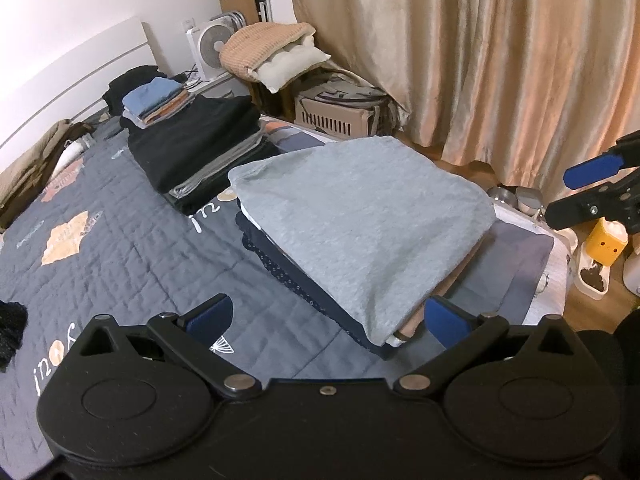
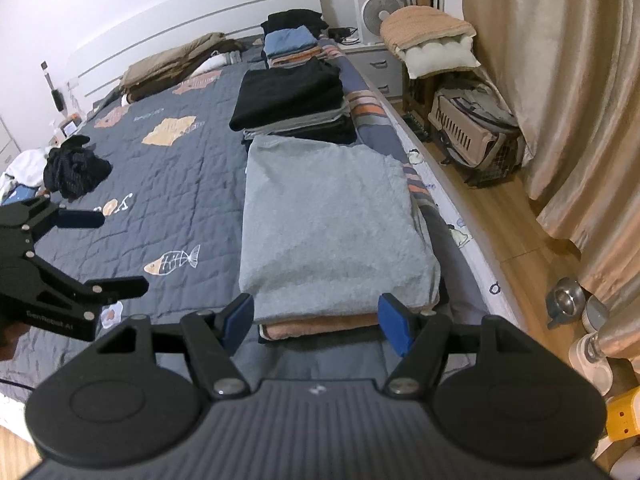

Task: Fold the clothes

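A folded grey garment (image 1: 360,216) (image 2: 328,224) lies on top of a small stack on the bed, over a tan piece (image 2: 320,326) and a navy dotted piece (image 1: 304,284). My left gripper (image 1: 328,318) hovers open at the stack's near corner, its blue pads not pressing on the cloth. My right gripper (image 2: 317,322) is open too, its pads either side of the stack's near edge without touching it. Each gripper shows in the other's view: the right gripper (image 1: 580,188) at the right edge, the left gripper (image 2: 108,252) at the left over the quilt.
Behind the grey stack stand a black folded stack (image 2: 288,96) and a blue and orange stack (image 2: 288,44). A crumpled dark pile (image 2: 74,168) lies at the quilt's left. The bed edge (image 2: 452,216) drops to a wood floor with a pet carrier (image 2: 468,128), metal bowls (image 2: 566,300) and curtains (image 2: 560,80).
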